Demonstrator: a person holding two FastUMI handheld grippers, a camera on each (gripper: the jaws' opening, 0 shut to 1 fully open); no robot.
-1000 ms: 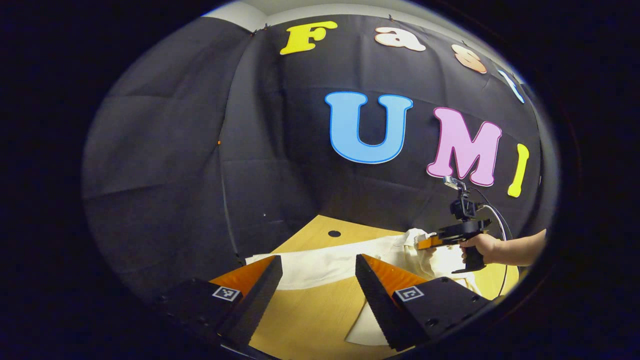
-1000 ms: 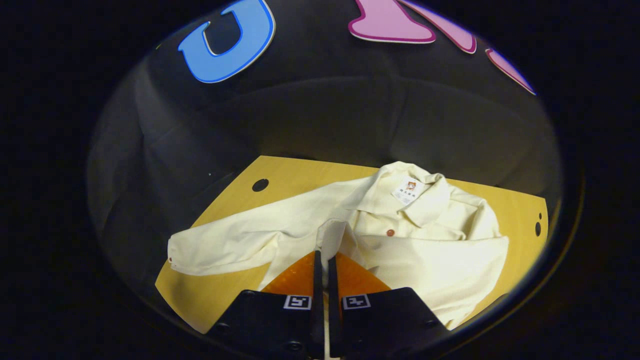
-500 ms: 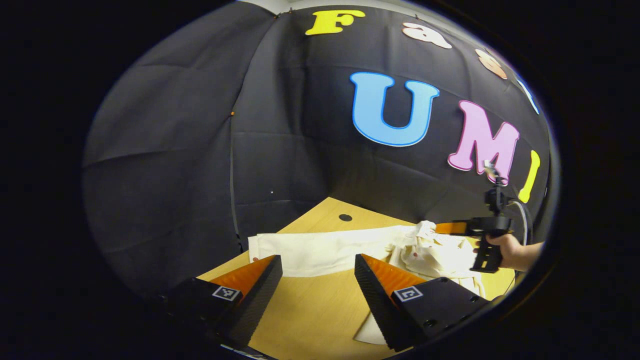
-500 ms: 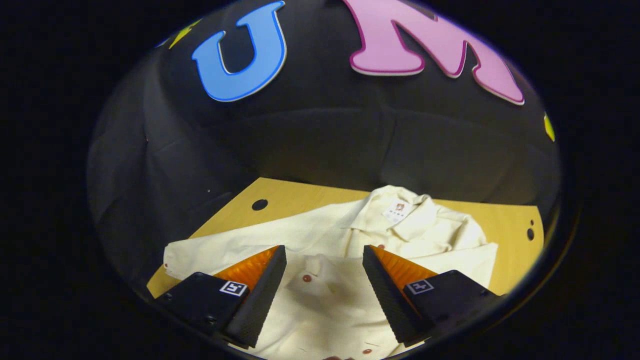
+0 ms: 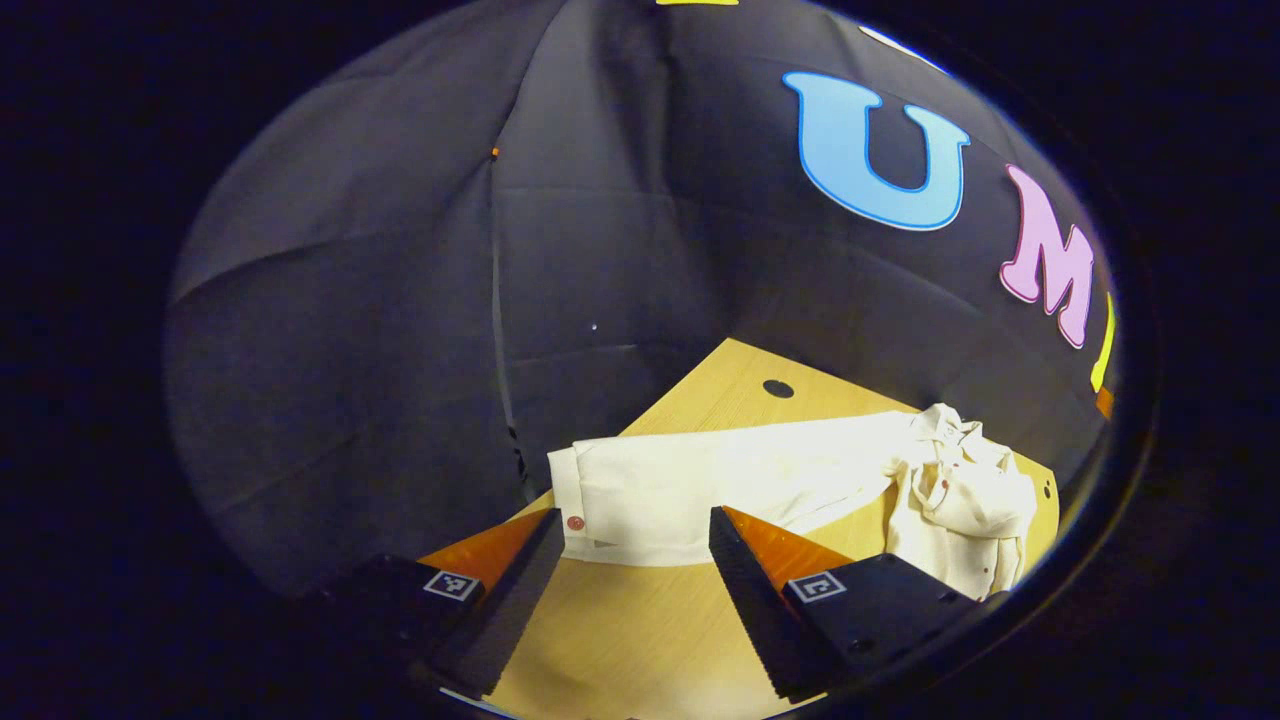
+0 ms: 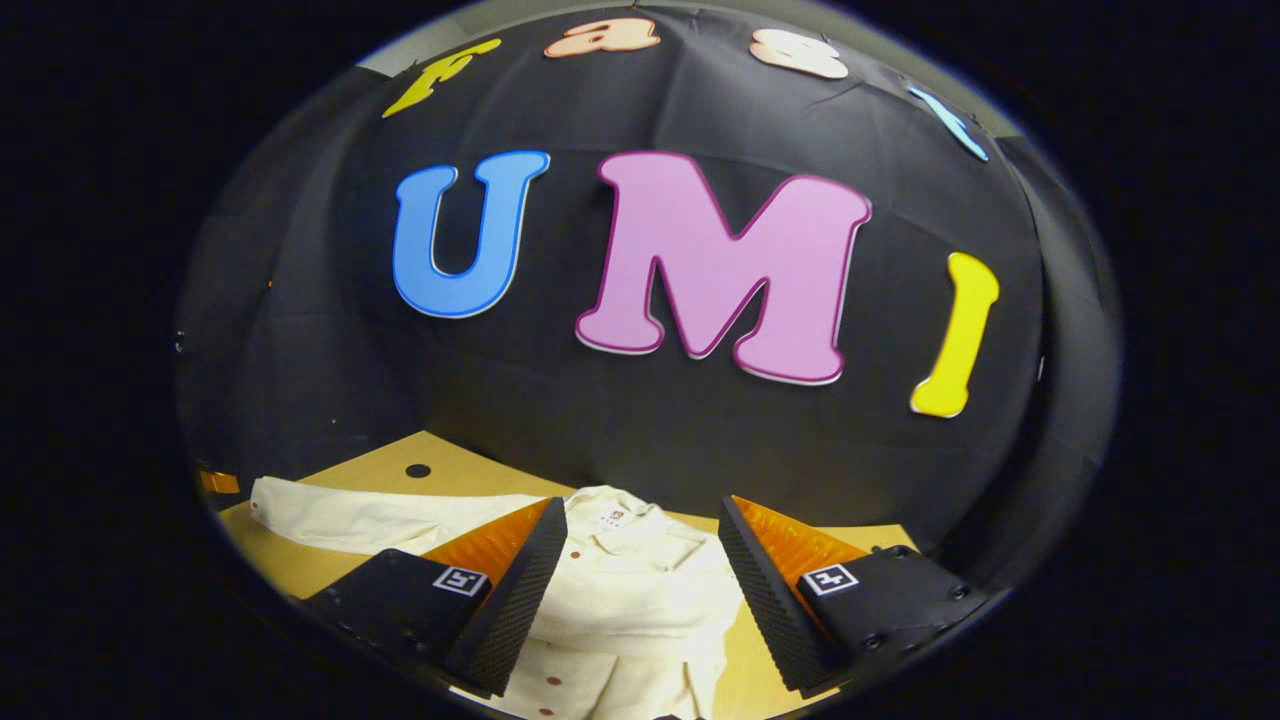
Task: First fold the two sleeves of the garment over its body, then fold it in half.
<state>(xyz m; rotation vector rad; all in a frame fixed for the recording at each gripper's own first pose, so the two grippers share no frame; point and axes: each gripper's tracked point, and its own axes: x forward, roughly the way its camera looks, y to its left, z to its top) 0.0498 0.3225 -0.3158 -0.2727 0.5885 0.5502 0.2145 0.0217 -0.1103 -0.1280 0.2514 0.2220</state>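
A wooden table point(image 5: 640, 640) holds a cream shirt point(image 6: 640, 600). In the left gripper view, one long sleeve point(image 5: 720, 485) stretches flat across the table, its cuff point(image 5: 572, 500) with a red button near the table's edge. In the right gripper view, the collar point(image 6: 615, 505) and buttoned front face the camera. The left gripper point(image 5: 635, 565) and the right gripper point(image 6: 635, 570) both have their fingers spread apart, holding nothing.
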